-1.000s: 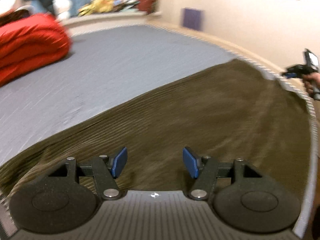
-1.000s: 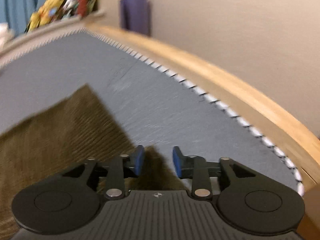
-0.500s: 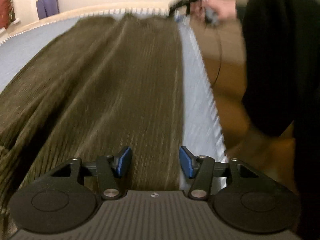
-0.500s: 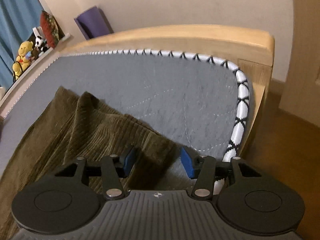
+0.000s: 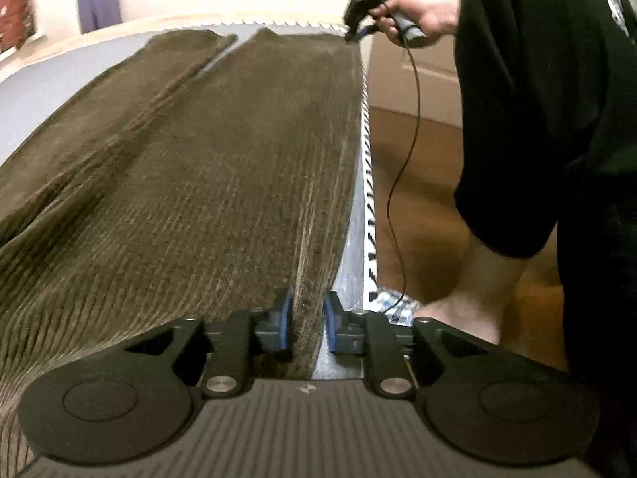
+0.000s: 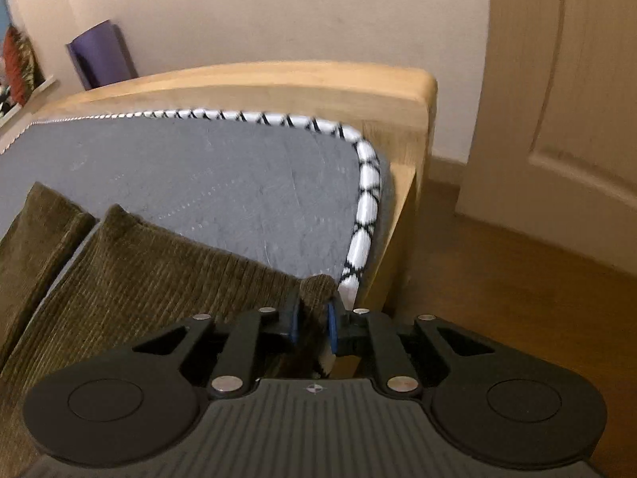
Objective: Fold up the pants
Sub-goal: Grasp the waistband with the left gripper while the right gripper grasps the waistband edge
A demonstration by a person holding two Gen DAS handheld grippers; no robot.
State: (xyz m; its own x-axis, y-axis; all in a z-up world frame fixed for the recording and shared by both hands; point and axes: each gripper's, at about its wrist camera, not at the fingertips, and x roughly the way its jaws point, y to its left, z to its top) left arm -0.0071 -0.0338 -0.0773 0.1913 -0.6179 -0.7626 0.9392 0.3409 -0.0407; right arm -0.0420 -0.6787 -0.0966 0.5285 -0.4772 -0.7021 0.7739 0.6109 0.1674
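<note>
Olive-brown corduroy pants (image 5: 191, 167) lie flat on a grey mattress (image 5: 43, 79), legs stretching away from the left gripper. My left gripper (image 5: 306, 318) is shut on the pants' near right edge, by the mattress side. In the right wrist view the two leg ends (image 6: 131, 263) lie side by side. My right gripper (image 6: 312, 318) is shut on the corner of the nearer leg's hem, close to the mattress corner. The right gripper also shows far off in the left wrist view (image 5: 358, 28), held in a hand.
The mattress has black-and-white piping (image 6: 364, 203) and a wooden bed frame (image 6: 278, 87). A purple mat (image 6: 101, 55) leans on the far wall. The person's legs (image 5: 557, 159) stand right of the bed on a wooden floor (image 6: 497, 298). A door (image 6: 557, 79) is at right.
Both grippers were open and have closed on the pants. The left swung to the pants' right edge; the right moved to the hem corner near the mattress corner.
</note>
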